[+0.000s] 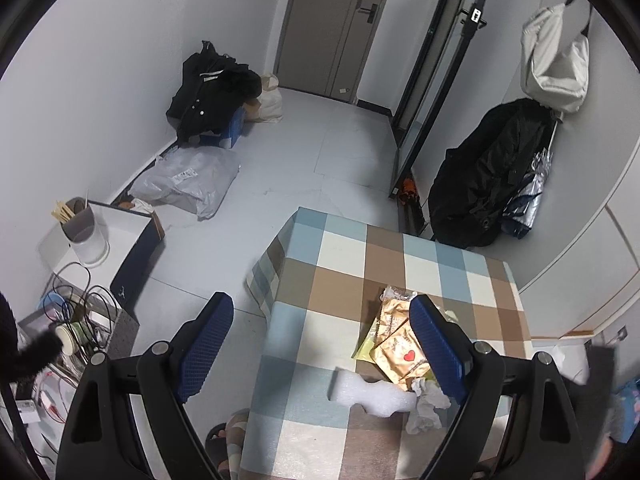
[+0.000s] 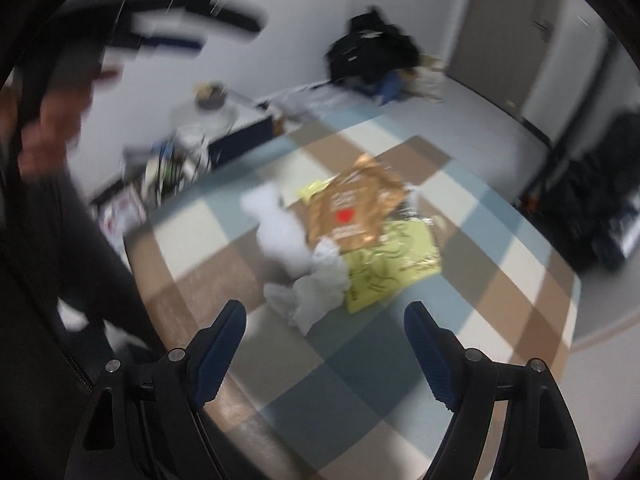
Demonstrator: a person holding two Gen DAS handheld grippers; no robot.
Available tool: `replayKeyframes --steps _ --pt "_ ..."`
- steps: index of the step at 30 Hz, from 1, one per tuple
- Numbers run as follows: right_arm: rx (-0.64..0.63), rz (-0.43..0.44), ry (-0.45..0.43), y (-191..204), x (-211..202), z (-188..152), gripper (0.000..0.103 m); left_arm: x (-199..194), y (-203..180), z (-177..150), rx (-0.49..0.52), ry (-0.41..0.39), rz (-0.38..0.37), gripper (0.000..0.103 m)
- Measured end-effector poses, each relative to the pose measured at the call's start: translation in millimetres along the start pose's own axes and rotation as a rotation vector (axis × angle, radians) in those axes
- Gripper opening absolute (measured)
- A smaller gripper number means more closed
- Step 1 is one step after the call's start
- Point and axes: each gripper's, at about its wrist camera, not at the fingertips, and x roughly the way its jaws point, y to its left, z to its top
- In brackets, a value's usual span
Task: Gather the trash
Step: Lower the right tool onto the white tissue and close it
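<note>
1. The trash lies in a loose heap on the checked cloth of the desk (image 1: pixel 344 248), toward its near right part: a gold wrapper (image 2: pixel 354 210) with a red heart, a yellow sheet (image 2: pixel 384 270) under it, a crumpled tissue (image 2: pixel 320 284) and a white foam strip (image 1: pixel 370 394).
2. The left claw (image 1: pixel 320 346) hangs above the desk edge with its jaws wide apart and nothing between them; its right pad sits in front of the heap in this view.
3. The right claw (image 2: pixel 326 354) hovers over the near desk, jaws apart and empty. The picture is smeared, so finer detail is lost.
4. All four pieces look very light and limp. The wrapper is probably slick and crinkly, so a pinch on a raised, creased edge should hold better than on a flat face.
5. The tissue is soft and bunched; closing on the thick middle of the wad seems safest.
6. The foam strip should squash slightly, so its narrow waist suits a grip.
7. The yellow sheet lies flat and may be hardest to lift.
8. A white cup (image 1: pixel 86 232) holding sticks stands on a box on the floor; no bin shows.
</note>
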Motion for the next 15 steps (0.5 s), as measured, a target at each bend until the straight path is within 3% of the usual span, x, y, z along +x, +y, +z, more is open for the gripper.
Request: replayKeyframes --steps 5,11,13,15 --pt "-0.158 -0.033 0.055 19.7 26.3 1.1 0.080 -0.5 6.8 3.8 -0.024 -0.008 -0.001 0.088" --pt "-0.223 -0.031 0.074 23.0 47.0 3.5 0.078 2.0 13.6 6.8 -0.048 -0.005 -0.001 0.088" --pt "-0.203 -0.019 0.076 19.1 50.8 5.1 0.072 2.5 14.7 6.8 -0.052 -0.004 -0.002 0.088" --pt "-0.166 0.017 0.085 13.4 54.1 5.8 0.056 3.1 15.8 6.8 -0.055 -0.001 -0.002 0.088"
